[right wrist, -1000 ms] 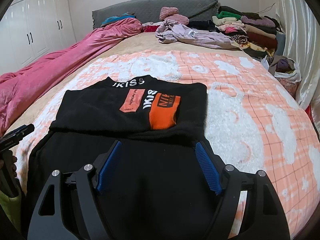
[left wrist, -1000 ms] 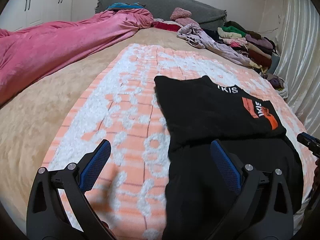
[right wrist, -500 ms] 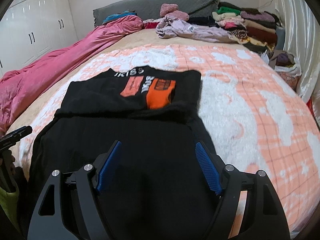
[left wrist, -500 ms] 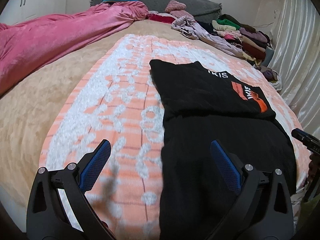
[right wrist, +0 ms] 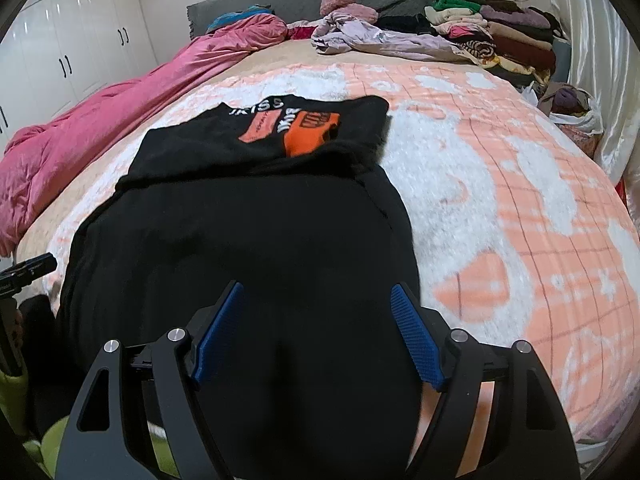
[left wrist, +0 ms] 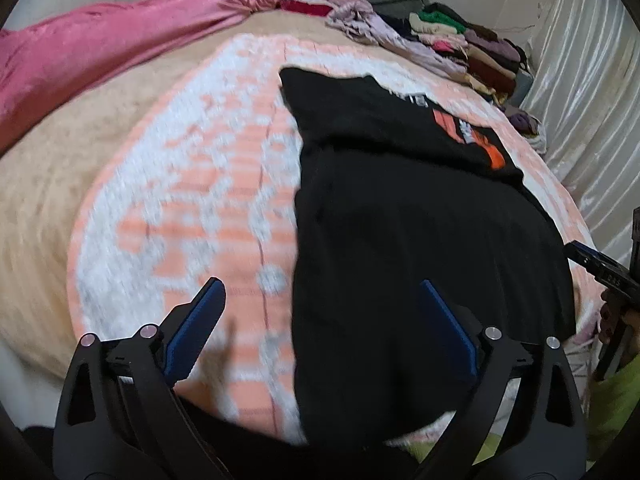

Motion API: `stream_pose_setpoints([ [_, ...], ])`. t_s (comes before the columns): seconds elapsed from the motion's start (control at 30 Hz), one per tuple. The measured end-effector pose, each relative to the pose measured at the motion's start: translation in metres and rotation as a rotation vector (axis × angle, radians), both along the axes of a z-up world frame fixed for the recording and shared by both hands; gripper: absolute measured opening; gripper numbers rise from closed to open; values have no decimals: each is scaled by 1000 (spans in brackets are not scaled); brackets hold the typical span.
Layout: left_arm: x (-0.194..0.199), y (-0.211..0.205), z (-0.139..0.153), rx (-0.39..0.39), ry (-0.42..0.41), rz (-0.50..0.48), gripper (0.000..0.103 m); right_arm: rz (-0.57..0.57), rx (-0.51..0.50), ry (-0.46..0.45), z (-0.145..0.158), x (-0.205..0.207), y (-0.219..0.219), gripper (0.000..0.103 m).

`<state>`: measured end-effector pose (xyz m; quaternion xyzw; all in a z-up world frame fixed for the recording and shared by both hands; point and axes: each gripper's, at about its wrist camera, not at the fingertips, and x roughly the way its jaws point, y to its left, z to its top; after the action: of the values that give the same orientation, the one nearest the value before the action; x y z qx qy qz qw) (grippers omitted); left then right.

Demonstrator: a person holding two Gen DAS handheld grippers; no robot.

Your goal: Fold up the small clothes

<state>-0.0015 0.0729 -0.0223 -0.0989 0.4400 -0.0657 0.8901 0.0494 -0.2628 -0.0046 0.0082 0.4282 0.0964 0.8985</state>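
While the black printed T-shirt [right wrist: 256,216] lies on the orange-and-white blanket [right wrist: 500,168], its far part already folded over, the left gripper [left wrist: 320,320] and right gripper [right wrist: 316,320], both wide open and empty above its near hem, risk pinching blanket too

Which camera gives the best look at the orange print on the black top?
The right wrist view: the orange print faces the camera near the middle of the picture, with white lettering beside it on the black top. In the left wrist view the print sits far off, slanted and blurred.
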Motion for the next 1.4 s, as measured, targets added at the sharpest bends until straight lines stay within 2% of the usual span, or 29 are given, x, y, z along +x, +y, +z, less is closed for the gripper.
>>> stream_pose_setpoints([
  [0.2,-9,-3,-15,-36,65,-9,74,-11,2,16,-5,-15,-11,75],
  [0.5,-17,-11,-32,-42,132,-28,68,-44,-18,41,-11,-39,-33,75],
  [0.73,-19,-11,-35,-44,143,-30,67,-44,5,87,-22,-53,-46,74],
  [0.83,-20,-10,-36,-48,145,-24,60,-27,19,107,-27,-55,-47,68],
  [0.97,-23,-6,-36,-65,145,-14,54,-29,26,126,-34,-55,-48,65],
  [1.07,-25,-5,-36,-71,143,-15,49,-25,33,132,-37,-55,-49,49],
  [1.13,-27,-5,-35,-72,142,-15,44,-10,56,139,-38,-56,-48,26],
  [1.2,-29,-5,-35,-73,141,-18,40,3,125,140,-36,-58,-51,16],
  [1.3,-32,-5,-36,-83,144,-17,33,16,135,136,-34,-60,-50,15],
  [1.4,-33,-5,-36,-86,143,-18,31,20,136,150,-38,-60,-52,17],
])
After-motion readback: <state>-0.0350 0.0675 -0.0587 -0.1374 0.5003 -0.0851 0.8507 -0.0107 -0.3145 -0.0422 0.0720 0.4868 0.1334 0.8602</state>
